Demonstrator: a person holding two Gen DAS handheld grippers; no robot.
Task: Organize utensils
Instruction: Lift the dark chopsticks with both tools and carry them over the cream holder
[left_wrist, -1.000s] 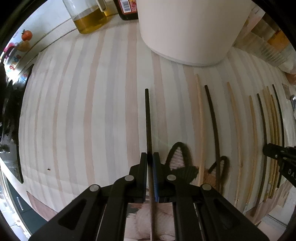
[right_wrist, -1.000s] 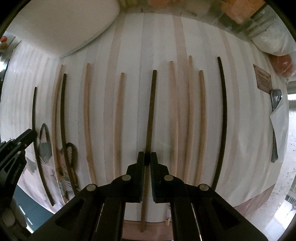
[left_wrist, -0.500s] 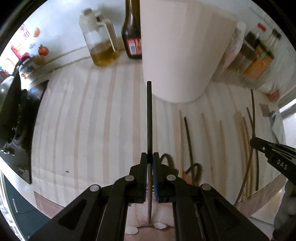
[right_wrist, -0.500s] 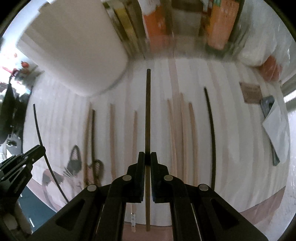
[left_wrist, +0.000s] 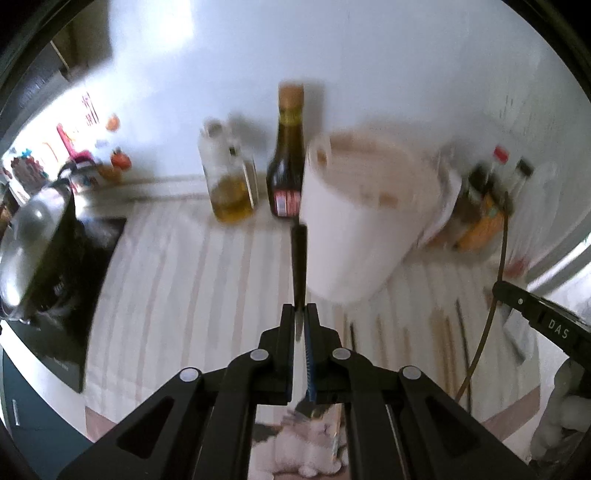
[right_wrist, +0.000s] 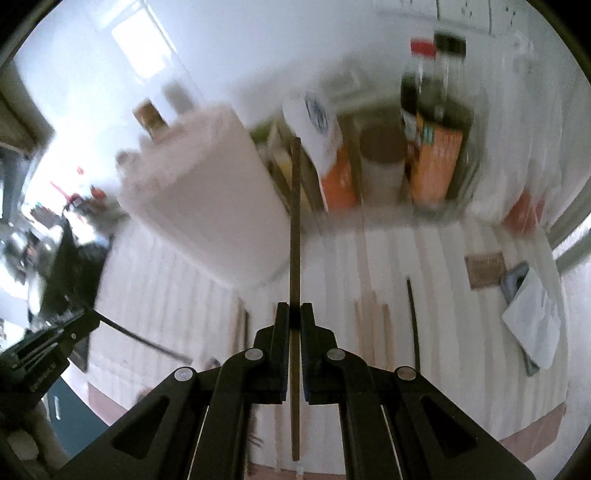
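left gripper (left_wrist: 300, 314) clamped on black chopstick (left_wrist: 298, 258), right gripper (right_wrist: 295, 314) on brown chopstick (right_wrist: 295, 229); best tipped upright over the white holder (left_wrist: 354, 236), then released gently.

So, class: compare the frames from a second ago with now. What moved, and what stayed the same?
Both grippers rose off the striped mat, each lifting its chopstick toward the white container. The left gripper still clamps the black chopstick; the right gripper still clamps the brown chopstick. Nothing was released. The remaining chopsticks stayed on the mat.
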